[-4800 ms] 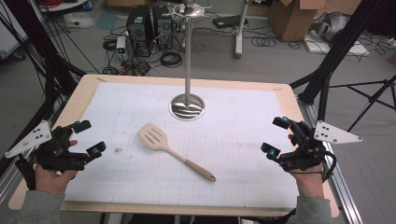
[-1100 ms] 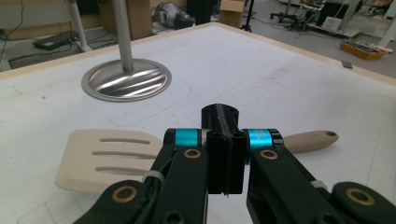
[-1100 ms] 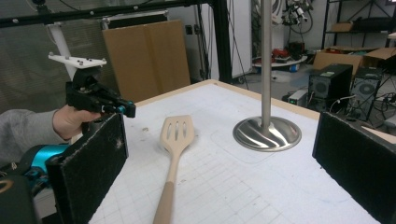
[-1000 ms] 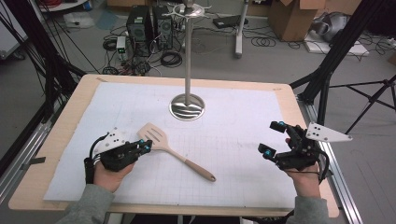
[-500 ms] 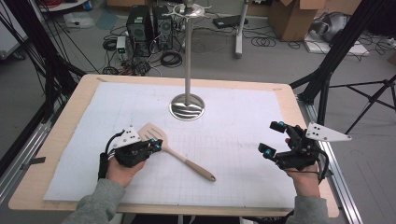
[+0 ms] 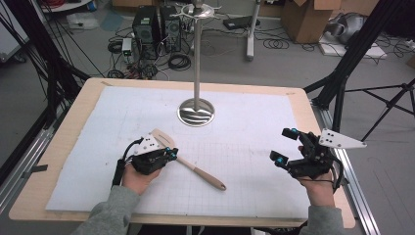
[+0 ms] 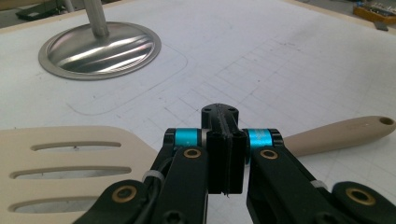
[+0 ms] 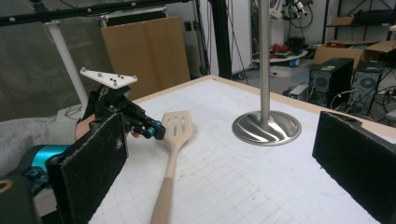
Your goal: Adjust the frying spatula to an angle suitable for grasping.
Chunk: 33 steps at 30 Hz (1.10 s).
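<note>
A beige slotted spatula (image 6: 201,173) lies flat on the white gridded mat, blade (image 7: 60,172) toward the far left and handle (image 7: 341,135) toward the near right. My left gripper (image 6: 171,154) is at the spatula's neck, its jaws pressed together with nothing between them (image 7: 225,156). The neck passes just behind the shut tips. From the right gripper view the left gripper (image 8: 152,129) sits right beside the blade (image 8: 177,123). My right gripper (image 6: 285,145) hovers near the table's right side, pads wide apart and empty (image 8: 224,163).
A metal stand with a round shiny base (image 6: 195,112) and a tall pole (image 6: 197,58) rises at the mat's far middle. The wooden table edge (image 6: 313,112) runs beyond the mat. Computers, cables and boxes lie on the floor behind.
My left gripper has travelled from the table's left edge rightward to the spatula's neck, and its jaws went from open to shut. The right gripper has barely moved.
</note>
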Each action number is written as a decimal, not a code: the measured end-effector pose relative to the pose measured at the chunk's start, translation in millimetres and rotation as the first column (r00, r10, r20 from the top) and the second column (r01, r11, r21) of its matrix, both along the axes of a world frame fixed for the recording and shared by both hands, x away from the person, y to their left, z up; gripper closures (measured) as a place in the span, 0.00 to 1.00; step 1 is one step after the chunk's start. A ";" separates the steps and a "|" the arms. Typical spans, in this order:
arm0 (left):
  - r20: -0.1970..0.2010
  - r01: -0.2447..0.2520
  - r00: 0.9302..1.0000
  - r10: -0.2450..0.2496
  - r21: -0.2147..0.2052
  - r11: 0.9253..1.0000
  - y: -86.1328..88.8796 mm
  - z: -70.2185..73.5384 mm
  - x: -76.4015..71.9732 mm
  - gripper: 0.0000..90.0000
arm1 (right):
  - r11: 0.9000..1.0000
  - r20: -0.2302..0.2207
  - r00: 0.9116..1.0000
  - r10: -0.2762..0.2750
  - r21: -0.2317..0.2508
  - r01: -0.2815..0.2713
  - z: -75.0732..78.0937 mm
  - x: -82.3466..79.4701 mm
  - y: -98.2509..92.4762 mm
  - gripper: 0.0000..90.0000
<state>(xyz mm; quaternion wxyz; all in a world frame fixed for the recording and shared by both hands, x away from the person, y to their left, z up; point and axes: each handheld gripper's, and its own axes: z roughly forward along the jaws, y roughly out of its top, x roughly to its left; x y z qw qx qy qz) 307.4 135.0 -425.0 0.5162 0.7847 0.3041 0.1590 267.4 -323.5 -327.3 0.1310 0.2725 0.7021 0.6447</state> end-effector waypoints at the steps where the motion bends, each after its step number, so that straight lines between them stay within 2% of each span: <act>1: -0.002 -0.003 1.000 0.003 0.010 1.000 -2.8 -2.7 1.0 1.00 | 1.000 -0.001 1.000 0.000 0.000 0.000 -0.1 0.1 0.1 0.02; 3: -0.008 -0.008 1.000 0.009 0.041 0.999 -6.9 -5.8 2.1 1.00 | 1.000 0.002 1.000 0.002 -0.003 -0.002 -0.3 0.5 0.2 0.02; 11: -0.026 -0.005 1.000 0.007 0.084 0.996 -18.8 -12.6 5.8 1.00 | 1.000 0.003 1.000 0.005 0.001 -0.005 -0.5 0.8 -0.3 0.02; 13: -0.030 -0.004 1.000 0.007 0.077 0.997 -19.8 -14.2 7.2 1.00 | 1.000 -0.001 1.000 0.003 0.001 -0.003 -0.7 0.7 -0.4 0.02; 20: -0.048 -0.008 0.999 0.012 0.099 0.995 -22.3 -18.5 13.0 1.00 | 1.000 -0.006 1.000 0.006 -0.005 -0.006 -1.8 1.0 1.9 0.02; 24: -0.053 -0.010 0.998 0.015 0.096 0.995 -23.6 -19.8 15.1 1.00 | 1.000 -0.008 1.000 0.008 -0.010 -0.008 -2.2 1.2 2.3 0.02; 30: -0.066 -0.006 0.998 0.014 0.132 0.991 -27.7 -22.1 17.8 1.00 | 1.000 -0.004 1.000 0.003 -0.003 -0.003 -1.8 -0.2 -0.3 0.02; 33: -0.077 -0.013 0.997 0.022 0.127 0.992 -27.0 -22.4 18.9 1.00 | 1.000 0.000 1.000 0.001 -0.002 -0.001 -1.6 -0.6 -0.7 0.02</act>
